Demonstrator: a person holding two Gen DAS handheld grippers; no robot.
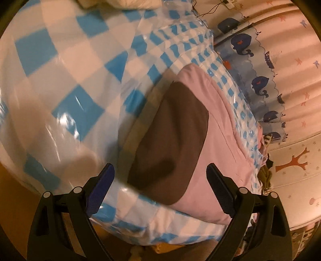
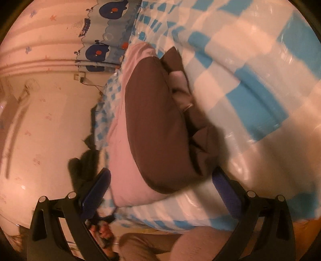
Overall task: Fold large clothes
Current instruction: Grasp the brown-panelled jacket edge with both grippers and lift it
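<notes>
A folded pink garment with a large brown patch (image 1: 172, 140) lies on a bed covered in blue-and-white checked glossy cloth (image 1: 66, 66). My left gripper (image 1: 160, 178) hovers over its near end, jaws wide apart, nothing between them. From the right wrist view the same pink and brown garment (image 2: 152, 128) shows as a thick folded bundle with brown folds bunched on its right side. My right gripper (image 2: 162, 186) stands open just in front of the bundle's near edge, holding nothing.
A whale-print blue curtain (image 1: 258, 80) and pink wall (image 1: 297, 60) run along the bed's far side. A cable and charger (image 1: 226, 4) lie near the bed's top. A dark clothes pile (image 2: 84, 162) sits beside the bed. A person's leg (image 2: 152, 247) is below.
</notes>
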